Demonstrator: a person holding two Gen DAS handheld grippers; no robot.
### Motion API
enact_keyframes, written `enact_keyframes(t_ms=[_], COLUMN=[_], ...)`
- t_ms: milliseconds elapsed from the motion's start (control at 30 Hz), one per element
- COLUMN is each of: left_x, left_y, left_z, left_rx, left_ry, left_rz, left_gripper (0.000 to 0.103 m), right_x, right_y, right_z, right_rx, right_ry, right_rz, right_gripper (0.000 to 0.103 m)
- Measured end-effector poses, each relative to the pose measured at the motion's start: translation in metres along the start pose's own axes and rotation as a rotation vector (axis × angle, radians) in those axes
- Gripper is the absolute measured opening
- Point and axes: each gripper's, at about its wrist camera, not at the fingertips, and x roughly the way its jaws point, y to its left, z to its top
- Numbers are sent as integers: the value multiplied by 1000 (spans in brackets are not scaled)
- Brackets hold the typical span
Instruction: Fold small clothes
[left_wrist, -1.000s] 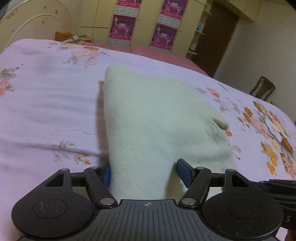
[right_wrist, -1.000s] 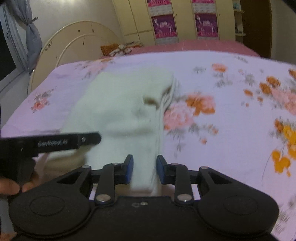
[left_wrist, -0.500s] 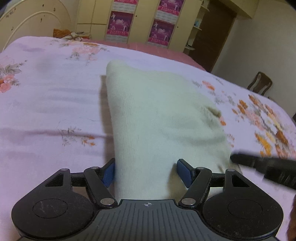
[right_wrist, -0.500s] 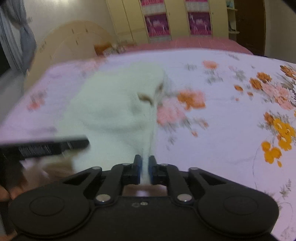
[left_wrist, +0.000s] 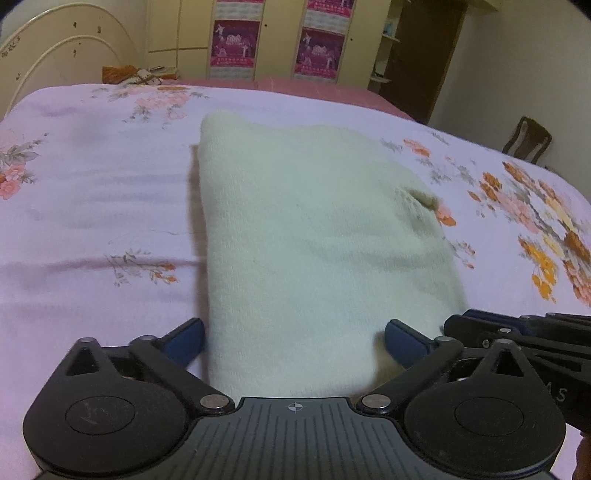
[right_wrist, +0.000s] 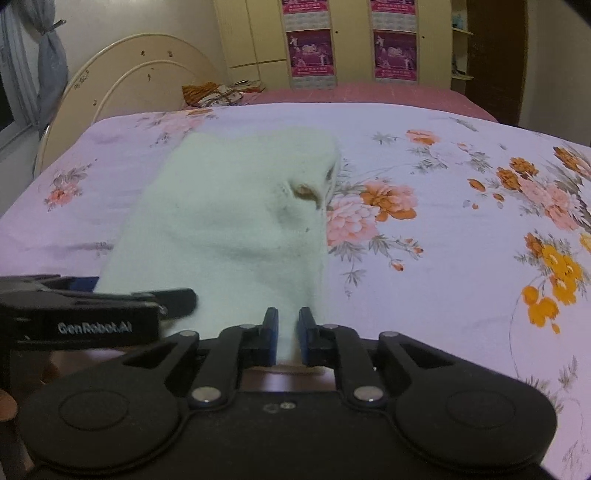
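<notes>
Lying folded on the floral bedsheet (left_wrist: 92, 221), cream knit garment (left_wrist: 314, 240); left tongs (left_wrist: 295, 341) opening, released around it; right tongs (right_wrist: 287, 334) clenched on its near edge.

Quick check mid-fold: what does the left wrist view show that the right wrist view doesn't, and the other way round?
Left wrist only: a dark wooden chair beyond the bed's far right edge, and the left tongs opening wide, pads clear of the cream garment between them.
Right wrist only: a grey curtain at the window, and the right tongs pinching the garment's near edge.
Both: the garment on the floral bedsheet, the curved headboard, the wardrobe posters.
</notes>
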Motion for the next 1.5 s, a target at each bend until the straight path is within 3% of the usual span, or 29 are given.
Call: enact_keyframes(t_ms=[167,267,433,500,600,733,900,967,1167,1267,1367,1500], left_x=[-1,-4,-9,-14,-26,-57,-120,-146,-219,-254,-291,-336], left_y=[-1,-2,4,2,-5,-16,-29,-37,-67,-83,-97,-113], left_z=[1,-1,0,0,-3,-11,-19,-23,-47,-59,-72,-90], left_rx=[-28,-65,-145,-136,-94,-62,-107,-126,-86,-67,-77,-108], left_ry=[21,26,89,96,85,54,-11,-33,-78,-89,-112,-148], left_rz=[29,96,106,144,200,228,241,265,324,340,354,341], left_gripper=[103,103,103,103,103,103,103,103,103,103,103,103], right_x=[0,-1,-3,-4,-10,-29,-80,-107,-188,-222,-257,-300], right_y=[2,0,0,-1,-2,-4,-12,-18,-24,-28,-29,-26], right_z=[-6,-5,-5,-5,-5,-10,-22,-28,-47,-55,-60,-67], right_rx=[24,57,59,71,78,68,31,22,-42,-15,12,-18], right_ry=[-1,7,25,34,47,44,23,18,-34,-50,-61,-122], right_rz=[-26,-24,-13,0,26,69,131,168,233,249,241,164], right_gripper=[16,16,18,20,25,43,58,69,90,100,102,102])
